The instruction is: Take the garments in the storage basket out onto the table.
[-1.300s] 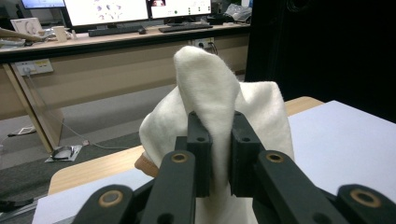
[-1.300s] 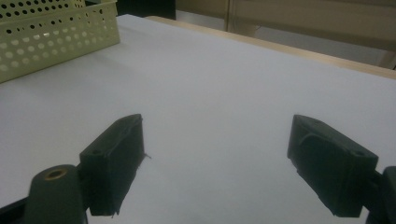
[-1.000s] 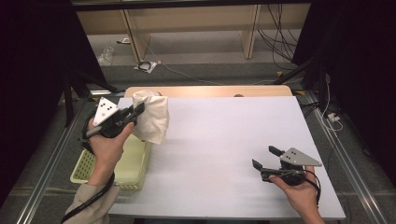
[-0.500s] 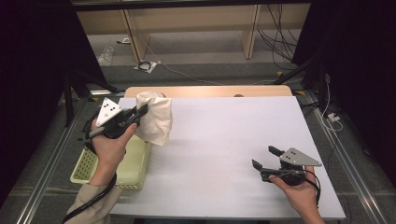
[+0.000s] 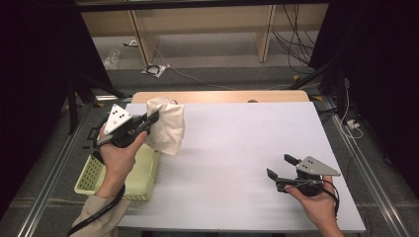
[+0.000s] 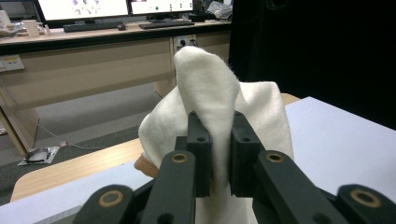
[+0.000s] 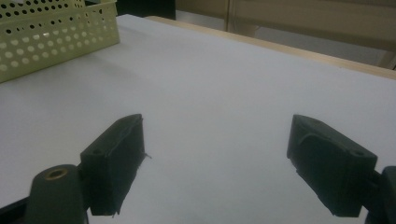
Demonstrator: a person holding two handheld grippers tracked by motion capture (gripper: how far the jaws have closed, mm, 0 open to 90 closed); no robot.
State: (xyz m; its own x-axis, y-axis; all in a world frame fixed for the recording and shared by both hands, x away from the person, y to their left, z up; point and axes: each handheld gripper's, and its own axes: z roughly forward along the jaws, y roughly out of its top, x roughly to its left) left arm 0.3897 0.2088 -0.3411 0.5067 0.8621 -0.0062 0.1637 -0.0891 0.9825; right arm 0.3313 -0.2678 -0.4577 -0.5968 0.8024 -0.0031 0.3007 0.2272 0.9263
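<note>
1. In the high view, the left gripper (image 5: 148, 121) and its hand cover part of the cream cloth (image 5: 168, 126), so the pinched fold is hidden there.
2. The hand and cloth hide the near and right parts of the yellow basket (image 5: 91, 175); its contents cannot be told.
3. In the left gripper view, the cloth's lower end is cut off behind the jaws.
4. The right gripper view crops the basket at the top-left corner.

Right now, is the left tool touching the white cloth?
Touching. The left gripper view shows the left tool with both jaws pressed against a fold of the white cloth pinched between them.
</note>
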